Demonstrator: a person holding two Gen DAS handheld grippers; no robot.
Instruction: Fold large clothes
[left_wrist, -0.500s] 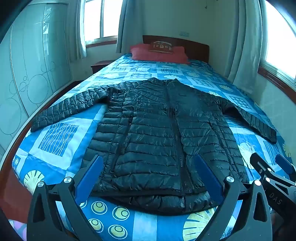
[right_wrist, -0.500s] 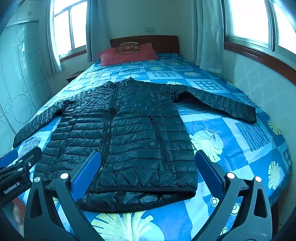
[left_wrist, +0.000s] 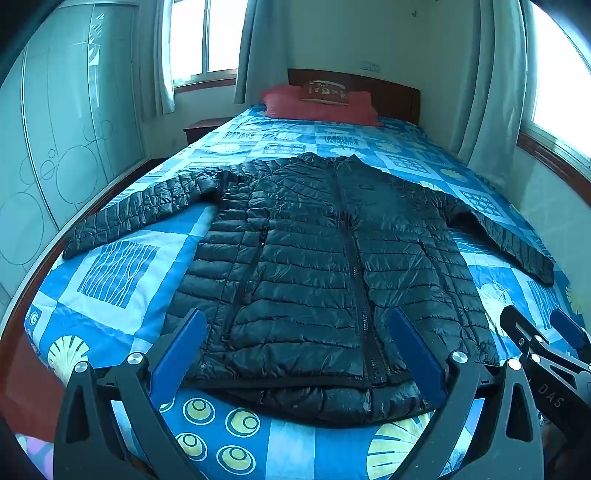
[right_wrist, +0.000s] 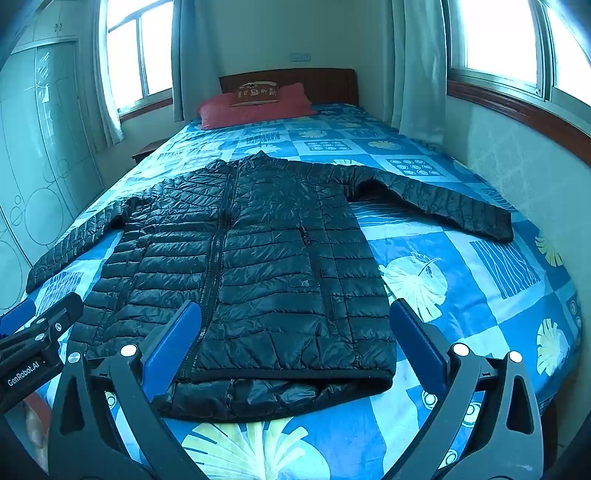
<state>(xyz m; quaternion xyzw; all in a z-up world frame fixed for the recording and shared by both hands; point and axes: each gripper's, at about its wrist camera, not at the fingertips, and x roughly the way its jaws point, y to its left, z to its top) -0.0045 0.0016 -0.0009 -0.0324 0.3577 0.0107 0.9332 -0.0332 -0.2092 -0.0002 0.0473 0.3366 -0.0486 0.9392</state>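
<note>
The black quilted puffer jacket (left_wrist: 325, 266) lies lengthwise ahead of both wide-open, empty pairs of fingers, hem nearest, left gripper (left_wrist: 295, 354) and right gripper (right_wrist: 295, 347) equally close.

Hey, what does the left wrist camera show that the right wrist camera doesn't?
Only the left wrist view shows the left gripper head-on, jaws wide open above the jacket's hem, with the right gripper at its right edge. Only the right wrist view shows the right gripper head-on, also open, and the small logo patch on the jacket. Both show the black puffer jacket lying flat, zipped, sleeves spread on the blue patterned bed, and the red pillow.
</note>
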